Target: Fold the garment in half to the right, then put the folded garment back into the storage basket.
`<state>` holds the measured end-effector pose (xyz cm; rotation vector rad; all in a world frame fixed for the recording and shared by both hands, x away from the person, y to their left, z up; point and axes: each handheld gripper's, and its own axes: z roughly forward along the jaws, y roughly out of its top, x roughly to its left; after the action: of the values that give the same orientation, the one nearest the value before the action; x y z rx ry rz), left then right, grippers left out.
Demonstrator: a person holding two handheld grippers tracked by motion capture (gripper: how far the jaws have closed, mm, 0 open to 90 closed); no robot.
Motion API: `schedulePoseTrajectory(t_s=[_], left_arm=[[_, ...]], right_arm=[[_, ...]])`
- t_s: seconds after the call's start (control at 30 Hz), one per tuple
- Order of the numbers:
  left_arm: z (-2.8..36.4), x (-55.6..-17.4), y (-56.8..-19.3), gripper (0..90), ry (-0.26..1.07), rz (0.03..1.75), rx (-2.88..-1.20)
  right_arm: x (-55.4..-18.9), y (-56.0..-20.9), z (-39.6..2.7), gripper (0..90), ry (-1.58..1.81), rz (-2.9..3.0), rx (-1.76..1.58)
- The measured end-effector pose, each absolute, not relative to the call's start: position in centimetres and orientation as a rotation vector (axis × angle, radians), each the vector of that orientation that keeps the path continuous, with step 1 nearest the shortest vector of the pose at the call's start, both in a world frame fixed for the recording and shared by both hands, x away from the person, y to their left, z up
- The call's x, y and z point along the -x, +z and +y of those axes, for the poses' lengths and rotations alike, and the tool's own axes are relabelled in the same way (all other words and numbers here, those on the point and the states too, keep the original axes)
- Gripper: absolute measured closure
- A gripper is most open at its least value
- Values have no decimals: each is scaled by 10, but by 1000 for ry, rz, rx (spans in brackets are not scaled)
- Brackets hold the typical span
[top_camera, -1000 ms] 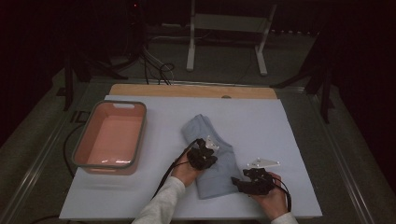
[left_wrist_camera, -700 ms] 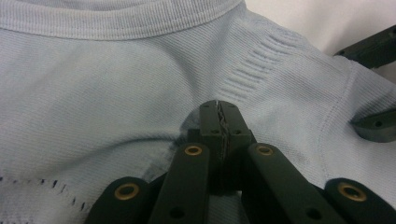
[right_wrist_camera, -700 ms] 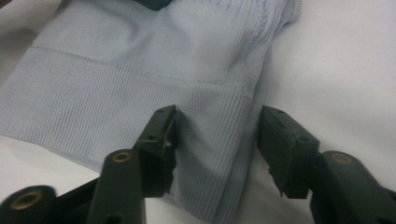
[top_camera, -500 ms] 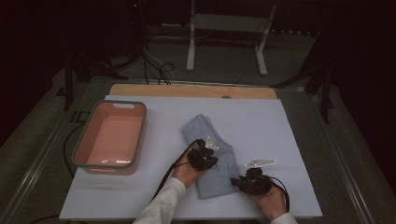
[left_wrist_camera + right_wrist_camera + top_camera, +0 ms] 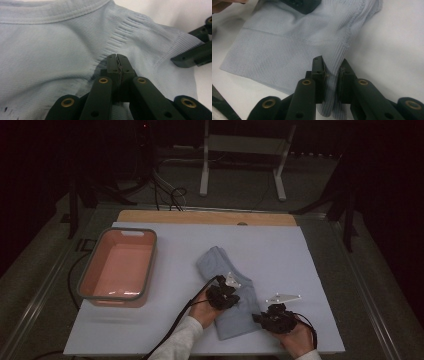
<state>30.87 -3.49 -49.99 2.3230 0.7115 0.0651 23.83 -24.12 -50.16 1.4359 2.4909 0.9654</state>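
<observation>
Near the front edge of the white worktop (image 5: 310, 260), the left gripper (image 5: 117, 56) pinches the folded pale-blue ribbed garment (image 5: 230, 295) flat while the right gripper (image 5: 331, 67), jaws just closing, clamps its corner, likely to fold it

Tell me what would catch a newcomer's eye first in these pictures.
Most striking is the pale blue garment lying folded at the middle of the white table, with both grippers on it. The left gripper is shut on its fabric; the right gripper has just closed on its ribbed edge. A pink tub sits at the left.
</observation>
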Motion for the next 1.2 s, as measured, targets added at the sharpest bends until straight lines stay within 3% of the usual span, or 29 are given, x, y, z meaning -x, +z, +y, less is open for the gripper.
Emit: schedulePoseTrajectory(t_s=[0.07,0.27,0.3,0.33,0.47,0.7,1.03,1.2], left_arm=[[-34,-309,-498,894,56,710,-2321],[-20,-309,-480,663,69,693,-2235],[-20,-309,-480,663,69,693,-2235],[-6,-312,-468,593,115,717,-2194],[18,-324,-458,500,208,827,-2160],[56,-340,-464,427,296,1028,-2100],[57,-346,-479,275,279,1134,-2094],[58,-348,-484,316,243,1147,-2098]], right_arm=[[-238,-502,-242,790,970,2488,-1445],[-238,-502,-242,790,966,2475,-1441],[-238,-502,-242,790,970,2474,-1442],[-238,-503,-242,789,971,2473,-1448],[-239,-502,-244,787,963,2453,-1464],[-240,-499,-253,788,945,2445,-1470],[-240,-500,-254,786,945,2448,-1464],[-240,-500,-253,785,937,2450,-1453]])
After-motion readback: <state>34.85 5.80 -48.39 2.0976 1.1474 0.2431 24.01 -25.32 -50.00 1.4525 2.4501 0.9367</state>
